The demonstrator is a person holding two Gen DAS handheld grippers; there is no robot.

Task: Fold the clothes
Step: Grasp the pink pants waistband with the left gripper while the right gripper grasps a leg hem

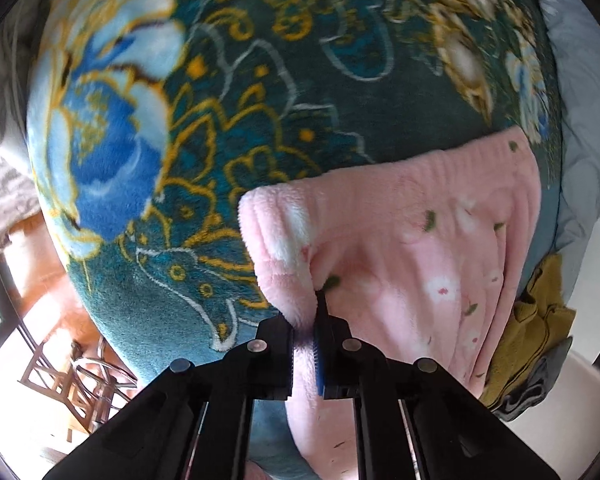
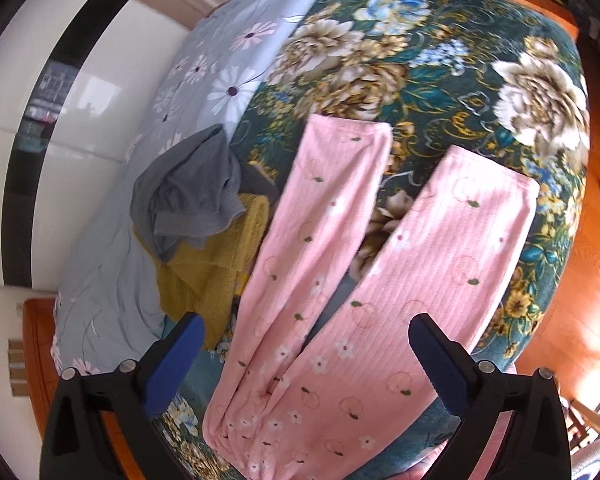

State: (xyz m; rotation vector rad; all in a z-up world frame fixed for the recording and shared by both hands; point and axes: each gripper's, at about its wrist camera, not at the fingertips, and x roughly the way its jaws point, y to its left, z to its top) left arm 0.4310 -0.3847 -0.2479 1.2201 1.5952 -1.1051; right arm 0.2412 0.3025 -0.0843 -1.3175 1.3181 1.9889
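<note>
The right gripper [image 2: 304,344] hangs with its jaws spread wide over pink trousers [image 2: 340,300] lying flat on a bed covered by a dark green flowered blanket [image 2: 440,80]. The two trouser legs run away from the camera and spread apart. Just left of them a grey garment [image 2: 192,192] lies on a yellow one [image 2: 204,276], beside a pale blue daisy-print quilt [image 2: 220,80].

A floral teal blanket [image 2: 440,92] covers the bed ahead of the fingers. Left of them stands a glossy white wall [image 2: 88,92]; right, sunlit orange wood floor [image 2: 580,288].
</note>
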